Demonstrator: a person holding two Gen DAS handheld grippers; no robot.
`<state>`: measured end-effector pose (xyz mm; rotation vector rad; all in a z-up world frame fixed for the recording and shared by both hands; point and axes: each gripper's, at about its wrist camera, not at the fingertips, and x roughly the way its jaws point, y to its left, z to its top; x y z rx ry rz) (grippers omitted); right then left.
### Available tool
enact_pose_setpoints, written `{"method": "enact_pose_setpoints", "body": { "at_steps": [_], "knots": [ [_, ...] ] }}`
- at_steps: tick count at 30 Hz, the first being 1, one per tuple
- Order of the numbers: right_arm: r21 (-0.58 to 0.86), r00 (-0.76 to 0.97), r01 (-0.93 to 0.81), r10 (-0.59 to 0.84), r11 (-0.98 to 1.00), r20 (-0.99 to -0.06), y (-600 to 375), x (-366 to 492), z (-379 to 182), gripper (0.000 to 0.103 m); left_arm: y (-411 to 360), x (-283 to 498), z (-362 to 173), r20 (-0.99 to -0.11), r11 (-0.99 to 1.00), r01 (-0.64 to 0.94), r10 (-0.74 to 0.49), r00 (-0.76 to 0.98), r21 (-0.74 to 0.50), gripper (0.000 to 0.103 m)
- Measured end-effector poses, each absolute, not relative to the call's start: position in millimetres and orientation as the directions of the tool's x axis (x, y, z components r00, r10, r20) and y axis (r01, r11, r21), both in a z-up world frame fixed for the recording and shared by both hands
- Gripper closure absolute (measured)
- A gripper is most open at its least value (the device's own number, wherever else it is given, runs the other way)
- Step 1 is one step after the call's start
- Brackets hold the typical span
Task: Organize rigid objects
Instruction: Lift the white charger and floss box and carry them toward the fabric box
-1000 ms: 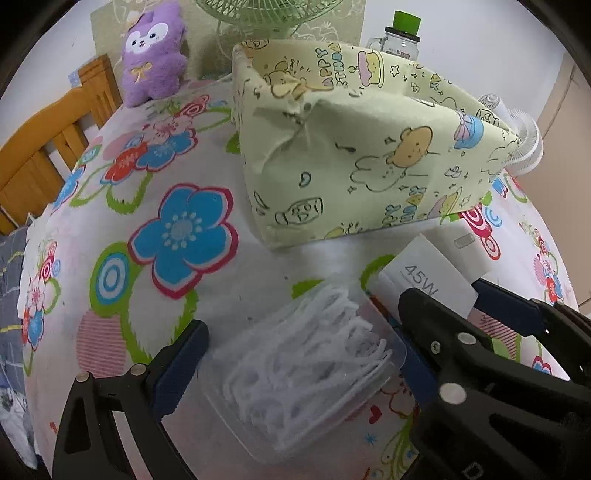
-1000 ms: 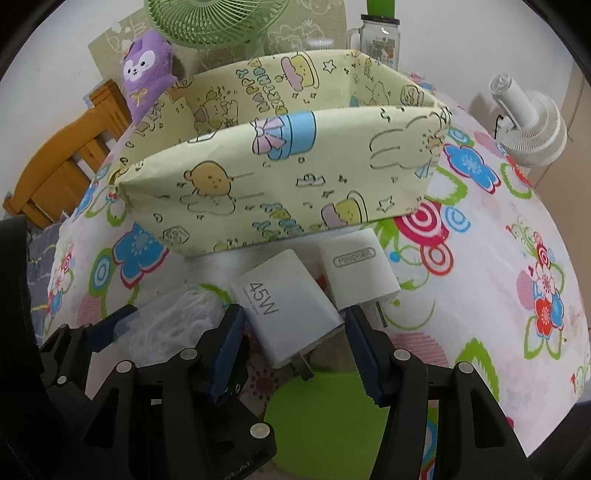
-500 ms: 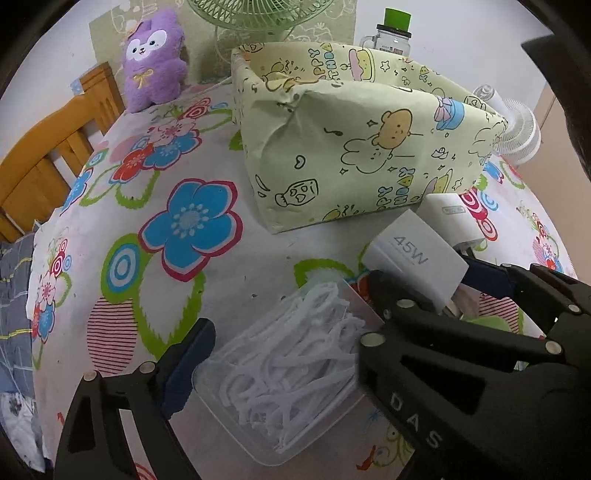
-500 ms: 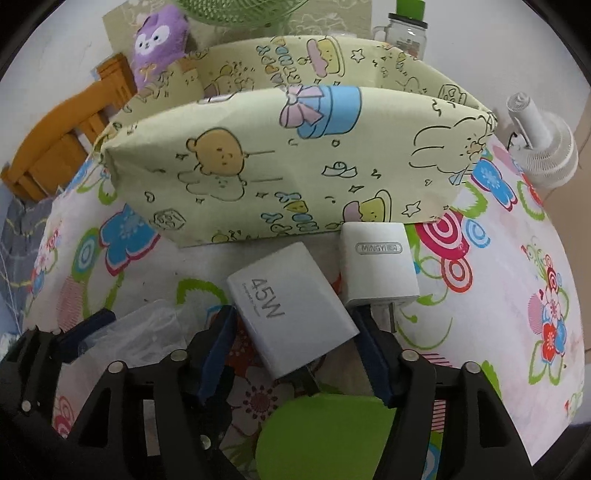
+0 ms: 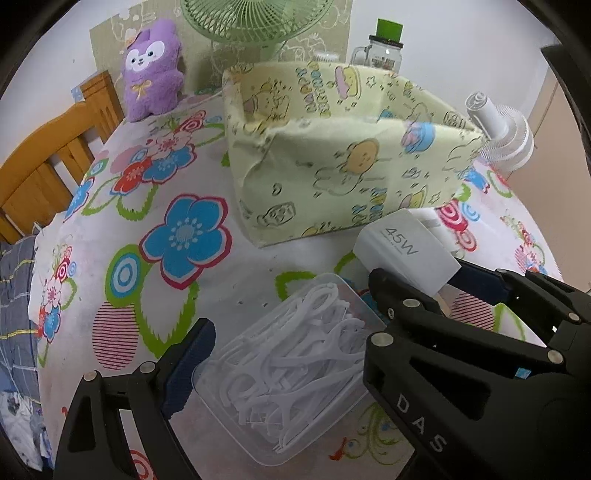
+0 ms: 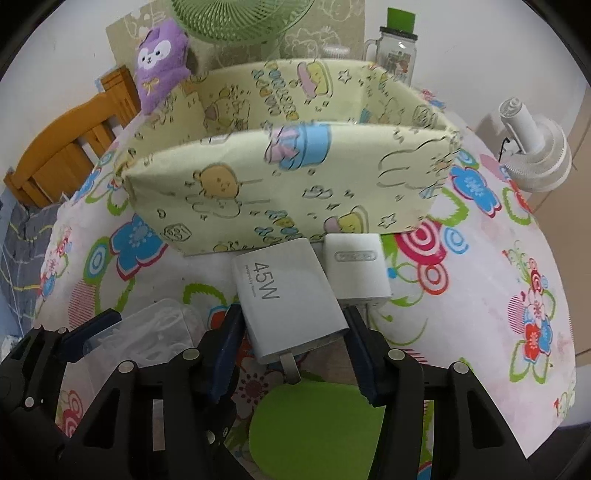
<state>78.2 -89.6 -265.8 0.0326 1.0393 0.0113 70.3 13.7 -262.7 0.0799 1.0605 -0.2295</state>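
My right gripper [image 6: 291,343] is shut on a white 45W charger [image 6: 288,295] and holds it just above the flowered tablecloth; it also shows in the left wrist view [image 5: 406,254]. A second white charger [image 6: 356,269] lies beside it on the cloth. A pale yellow fabric storage bin [image 6: 288,177] stands open just behind both. My left gripper [image 5: 291,354] is open around a clear plastic box of white floss picks [image 5: 295,373] that rests on the cloth. The right gripper's black body covers the left gripper's right finger in the left wrist view.
A purple plush toy [image 5: 151,70], a green fan [image 5: 255,22] and a glass jar with a green lid [image 6: 399,48] stand behind the bin. A small white fan [image 6: 535,147] lies at the right. A wooden chair [image 5: 48,162] is at the left edge.
My right gripper has closed on the 45W charger and lifted it a little off the cloth. Both views have risen and tilted, showing more of the bin's inside.
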Motion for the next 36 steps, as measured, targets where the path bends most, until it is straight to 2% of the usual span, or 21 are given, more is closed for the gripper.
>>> {"method": "enact_pose_setpoints", "body": {
  "at_steps": [36],
  "knots": [
    [0.056,0.650,0.019,0.030,0.998,-0.759,-123,50,-167,0.047,-24,47,-169,-0.780,0.972,0.234,-0.163,0.605,-0.021,0.009]
  ]
}}
